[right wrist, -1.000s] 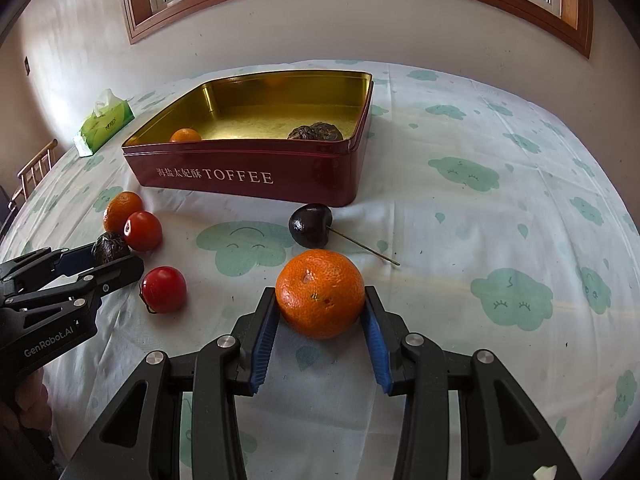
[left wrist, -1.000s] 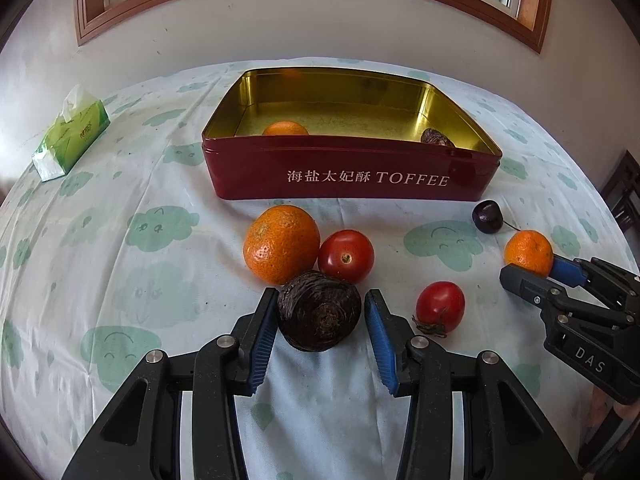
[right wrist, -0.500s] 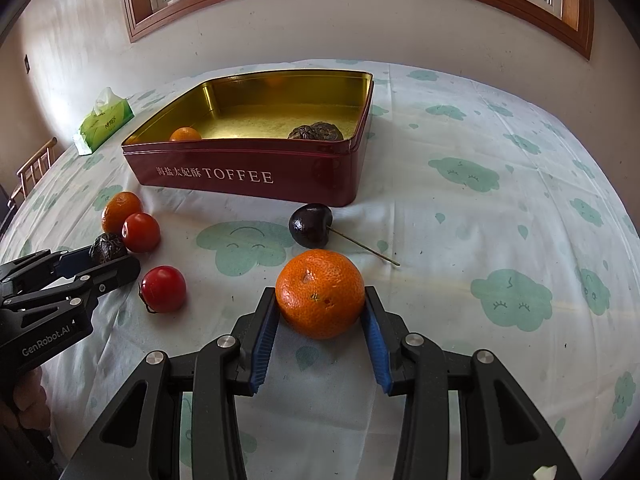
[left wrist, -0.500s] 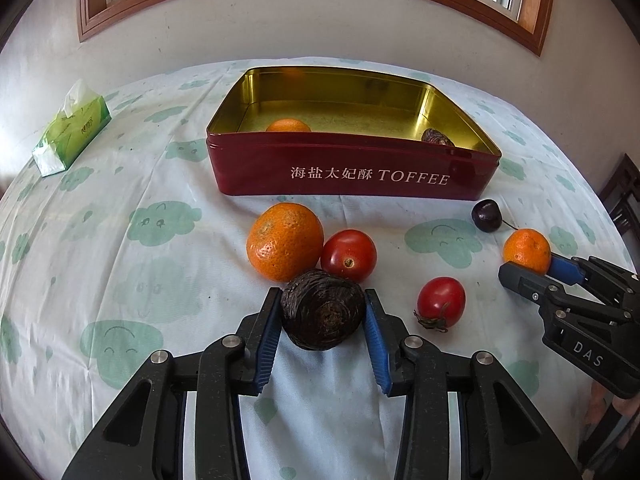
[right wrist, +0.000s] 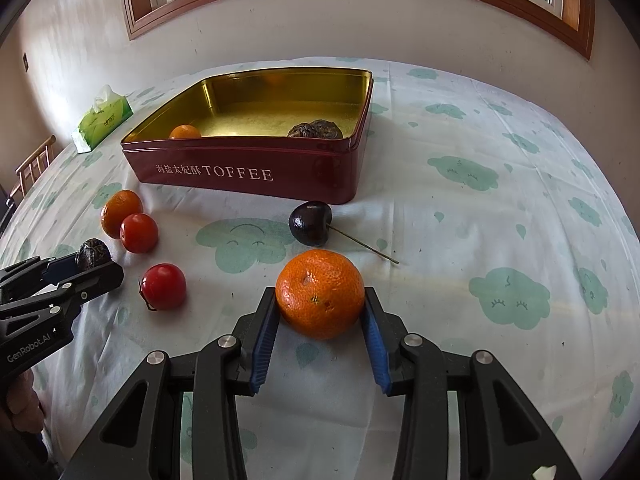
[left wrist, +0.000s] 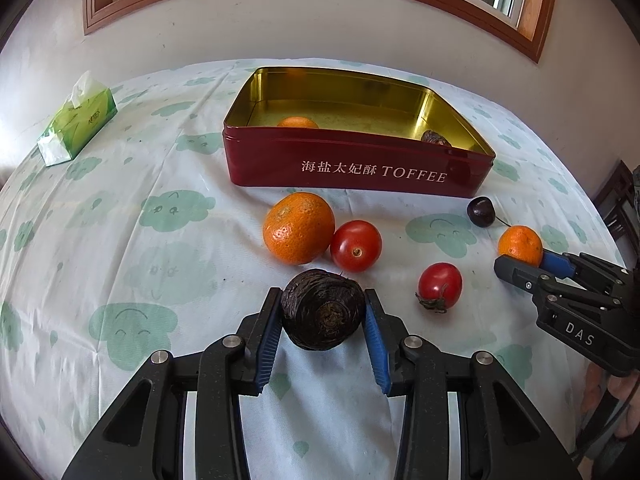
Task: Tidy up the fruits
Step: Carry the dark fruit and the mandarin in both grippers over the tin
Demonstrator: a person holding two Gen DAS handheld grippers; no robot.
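My left gripper (left wrist: 323,312) is shut on a dark wrinkled fruit (left wrist: 322,309), held just above the cloth. My right gripper (right wrist: 320,308) is shut on a small orange (right wrist: 320,293), also low over the cloth. The red TOFFEE tin (left wrist: 356,168) stands open at the back, also in the right wrist view (right wrist: 248,172); it holds a small orange (left wrist: 298,122) and a dark wrinkled fruit (right wrist: 316,130). On the cloth lie a large orange (left wrist: 298,227), two tomatoes (left wrist: 355,245) (left wrist: 440,285) and a dark cherry (right wrist: 311,222) with its stem.
A green tissue pack (left wrist: 78,122) lies at the far left of the table. The table is covered by a white cloth with green cloud prints (left wrist: 172,208). A wall with a wood-framed window is behind. A chair (right wrist: 30,166) stands at the left.
My left gripper has closed on the dark wrinkled fruit and lifted it slightly. My right gripper stays shut on the small orange with little movement.
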